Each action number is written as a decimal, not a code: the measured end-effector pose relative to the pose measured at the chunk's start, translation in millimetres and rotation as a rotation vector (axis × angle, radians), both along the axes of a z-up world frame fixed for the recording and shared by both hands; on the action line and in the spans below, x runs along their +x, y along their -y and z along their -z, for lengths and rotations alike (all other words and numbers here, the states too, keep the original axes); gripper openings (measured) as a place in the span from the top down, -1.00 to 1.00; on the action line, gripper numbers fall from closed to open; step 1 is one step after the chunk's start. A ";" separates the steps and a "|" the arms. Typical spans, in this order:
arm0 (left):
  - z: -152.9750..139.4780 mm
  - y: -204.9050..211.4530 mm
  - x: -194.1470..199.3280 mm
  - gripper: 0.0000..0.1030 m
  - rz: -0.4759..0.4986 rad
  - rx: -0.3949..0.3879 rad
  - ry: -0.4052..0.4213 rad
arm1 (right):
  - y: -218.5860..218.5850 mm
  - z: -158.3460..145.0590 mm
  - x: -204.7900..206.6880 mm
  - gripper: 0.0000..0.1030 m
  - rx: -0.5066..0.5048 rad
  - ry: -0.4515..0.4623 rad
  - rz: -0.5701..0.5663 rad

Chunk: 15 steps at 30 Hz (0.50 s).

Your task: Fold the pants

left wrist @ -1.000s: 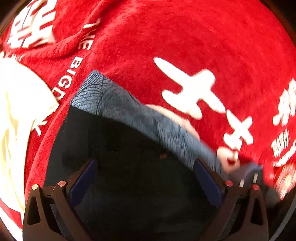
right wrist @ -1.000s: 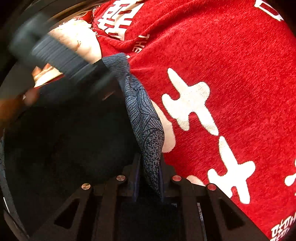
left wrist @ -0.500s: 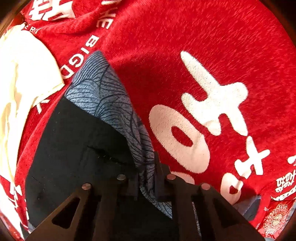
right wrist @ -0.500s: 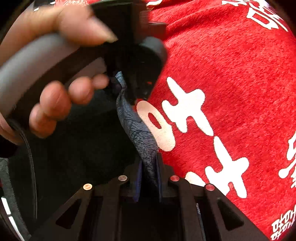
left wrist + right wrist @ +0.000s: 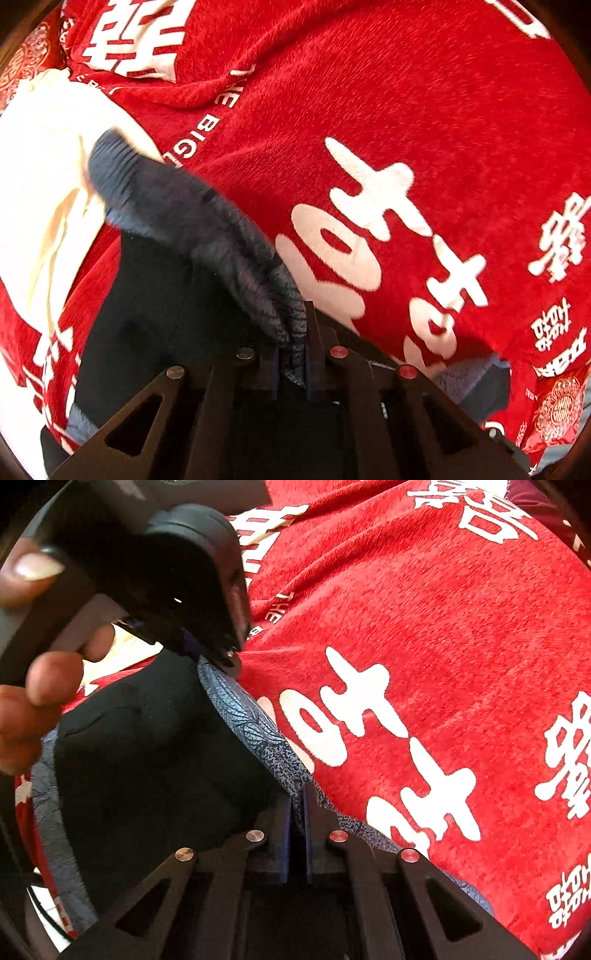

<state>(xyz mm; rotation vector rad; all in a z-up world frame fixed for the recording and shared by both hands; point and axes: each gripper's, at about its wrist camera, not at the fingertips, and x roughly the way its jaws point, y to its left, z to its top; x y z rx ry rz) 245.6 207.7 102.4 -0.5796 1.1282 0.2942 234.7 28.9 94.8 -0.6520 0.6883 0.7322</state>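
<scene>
The dark pants point(image 5: 166, 317) lie on a red blanket, their grey-blue patterned waistband point(image 5: 192, 218) raised along the right edge. My left gripper point(image 5: 291, 343) is shut on that waistband, and the fabric bunches between its pads. In the right wrist view the waistband point(image 5: 255, 723) runs taut between both grippers. My right gripper point(image 5: 297, 808) pinches its near end, its jaws closing the last bit on the cloth. The left gripper point(image 5: 218, 653), held by a hand point(image 5: 33, 701), grips the far end. The black pants body point(image 5: 147, 760) hangs to the left.
The red blanket point(image 5: 424, 129) with large white characters covers the whole surface to the right and far side. A cream cloth point(image 5: 40, 177) lies at the left, beside the pants. A blanket fold point(image 5: 177, 92) rises at the far left.
The left gripper stood open over the pants, then shut on the waistband. Both grippers have lifted with it, and the left gripper and its hand now fill the right view's upper left.
</scene>
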 end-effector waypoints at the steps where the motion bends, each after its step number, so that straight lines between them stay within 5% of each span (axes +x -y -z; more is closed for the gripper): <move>1: -2.8 1.7 -8.6 0.80 0.001 0.000 0.007 | 1.3 -1.8 -6.4 0.87 0.002 -0.001 0.004; 15: -27.8 40.2 -173.1 0.80 0.141 0.032 0.119 | 21.6 -57.2 -105.8 0.87 0.036 0.006 0.006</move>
